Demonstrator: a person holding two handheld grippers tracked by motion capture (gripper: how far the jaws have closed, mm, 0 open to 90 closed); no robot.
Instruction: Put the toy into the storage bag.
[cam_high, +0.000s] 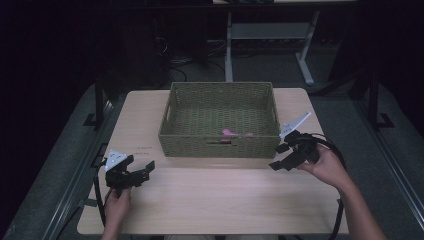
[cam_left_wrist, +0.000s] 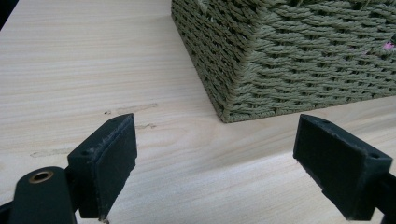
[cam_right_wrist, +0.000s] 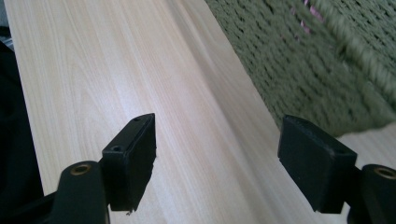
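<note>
Your right gripper, fingers apart and empty, sits nearer the pink object inside the basket: it lies beyond the wall, up-left of them. Left gripper also gapes empty.

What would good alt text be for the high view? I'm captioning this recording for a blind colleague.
A green woven basket sits at the middle of a light wooden table, with a small pink object inside it near its front wall. A person holds the left hand-held gripper and the right hand-held gripper, both open and empty, on either side of the basket's front.
</note>
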